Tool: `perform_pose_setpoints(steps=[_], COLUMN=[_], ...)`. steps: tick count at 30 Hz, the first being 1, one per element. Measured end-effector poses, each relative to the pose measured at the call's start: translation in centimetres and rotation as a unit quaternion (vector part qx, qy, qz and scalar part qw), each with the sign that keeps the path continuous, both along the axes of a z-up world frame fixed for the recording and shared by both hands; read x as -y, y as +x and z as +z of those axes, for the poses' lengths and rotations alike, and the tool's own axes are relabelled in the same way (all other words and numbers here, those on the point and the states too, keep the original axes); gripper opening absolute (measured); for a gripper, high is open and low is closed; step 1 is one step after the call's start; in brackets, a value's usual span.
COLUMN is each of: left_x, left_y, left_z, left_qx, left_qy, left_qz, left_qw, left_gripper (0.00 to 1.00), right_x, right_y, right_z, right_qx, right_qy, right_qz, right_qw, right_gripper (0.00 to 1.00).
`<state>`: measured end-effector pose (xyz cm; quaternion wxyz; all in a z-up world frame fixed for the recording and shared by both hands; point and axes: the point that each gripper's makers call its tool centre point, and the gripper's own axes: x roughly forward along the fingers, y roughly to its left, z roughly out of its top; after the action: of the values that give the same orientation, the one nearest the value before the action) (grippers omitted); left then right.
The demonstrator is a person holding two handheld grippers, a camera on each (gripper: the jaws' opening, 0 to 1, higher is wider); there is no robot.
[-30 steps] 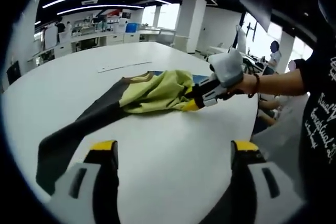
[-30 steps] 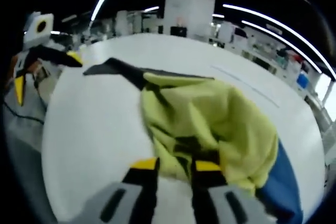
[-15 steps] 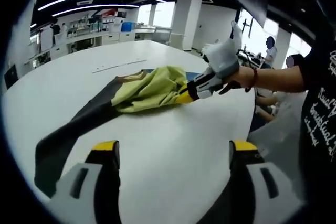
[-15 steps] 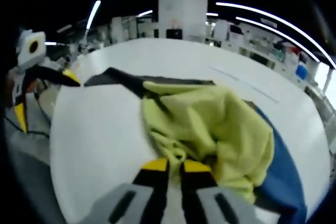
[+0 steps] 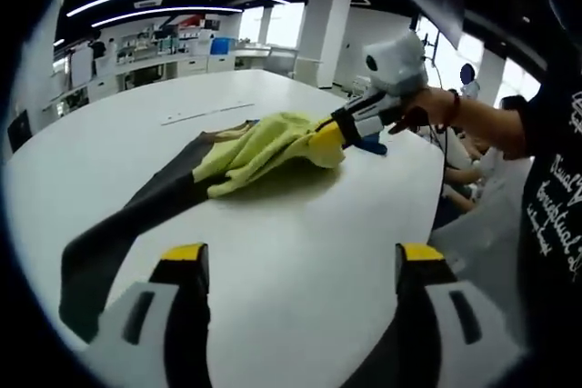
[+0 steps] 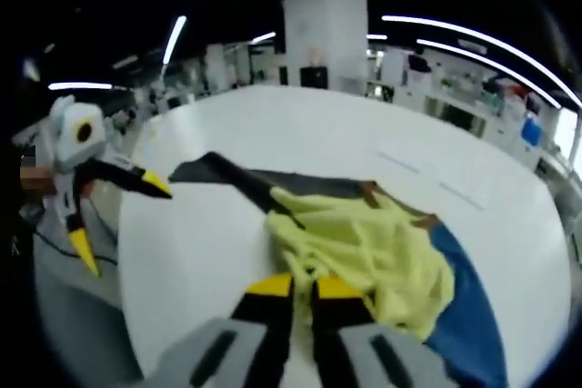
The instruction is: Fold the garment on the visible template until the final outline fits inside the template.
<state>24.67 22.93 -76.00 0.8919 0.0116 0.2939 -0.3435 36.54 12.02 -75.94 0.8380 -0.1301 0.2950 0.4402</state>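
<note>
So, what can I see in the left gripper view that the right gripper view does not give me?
Left gripper view: the person's arm holding the right gripper, seen from outside, shut on the yellow cloth, plus a black shirt with white lettering at the edge.

Right gripper view: the left gripper seen from outside, jaws wide apart beyond the table edge, and much more of the blue template beside the cloth.

Both: the white table, the yellow cloth and the garment's dark part stretching away from it.
</note>
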Motion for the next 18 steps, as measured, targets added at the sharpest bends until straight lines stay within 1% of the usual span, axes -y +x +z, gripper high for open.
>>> perform_pose_setpoints(steps=[4,9,13,16,18], left_x=[0.0,-0.3,-0.5,-0.6,-0.6], left_y=[0.2,0.6,0.8,1.0,1.1], left_z=[0.0,-0.3,-0.5,-0.6,-0.6], left_qx=[0.000,-0.001,-0.004,-0.006,-0.006], left_qy=[-0.002,-0.003,-0.005,-0.006,-0.007], left_qz=[0.002,0.006,0.010,0.012,0.013], left_qw=[1.0000,1.0000,0.9999,0.9999,0.9999], left_gripper=[0.81,0.79,0.79,0.78,0.78], right_x=[-0.1,-0.1,0.0,0.2,0.3], right_y=[1.6,3.5,5.5,7.0,7.5], right_z=[1.4,2.1,1.7,1.2,0.7], right_qx=[0.007,0.010,0.007,-0.005,-0.013], right_qy=[0.013,0.020,0.021,0.023,0.024], right_qz=[-0.010,-0.022,-0.030,-0.039,-0.046], right_qw=[0.9998,0.9995,0.9993,0.9989,0.9986], right_gripper=[0.02,0.02,0.02,0.02,0.02])
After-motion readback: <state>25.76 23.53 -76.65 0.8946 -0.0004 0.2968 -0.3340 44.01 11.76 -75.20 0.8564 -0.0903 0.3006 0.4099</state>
